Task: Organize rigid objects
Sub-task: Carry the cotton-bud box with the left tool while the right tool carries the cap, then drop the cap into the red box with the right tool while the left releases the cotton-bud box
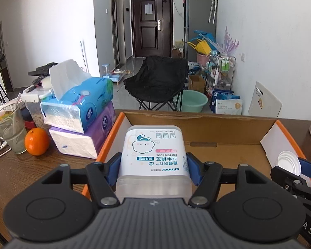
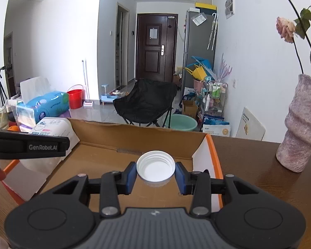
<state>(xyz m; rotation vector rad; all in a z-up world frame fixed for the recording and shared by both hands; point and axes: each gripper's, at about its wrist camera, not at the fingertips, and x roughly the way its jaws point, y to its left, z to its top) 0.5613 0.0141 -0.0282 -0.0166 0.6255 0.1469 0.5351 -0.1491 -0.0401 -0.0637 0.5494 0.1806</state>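
My left gripper [image 1: 153, 169] is shut on a white cotton buds box [image 1: 153, 151] with a clear lid end and holds it over the left part of an open cardboard box [image 1: 217, 128] with orange edges. My right gripper [image 2: 155, 175] is shut on a white screw cap [image 2: 155, 167], open side toward the camera, held over the right part of the same cardboard box [image 2: 134, 132]. The cap [image 1: 288, 162] and the right gripper's blue finger also show at the right in the left wrist view. The cotton buds box [image 2: 51, 128] shows at the left in the right wrist view.
Two stacked tissue packs [image 1: 80, 112], an orange [image 1: 37, 141] and a glass with a straw [image 1: 10, 128] stand left of the box on the wooden table [image 1: 41, 166]. A textured vase with roses [image 2: 300, 128] stands to its right. A black folding chair [image 1: 155, 81] is beyond.
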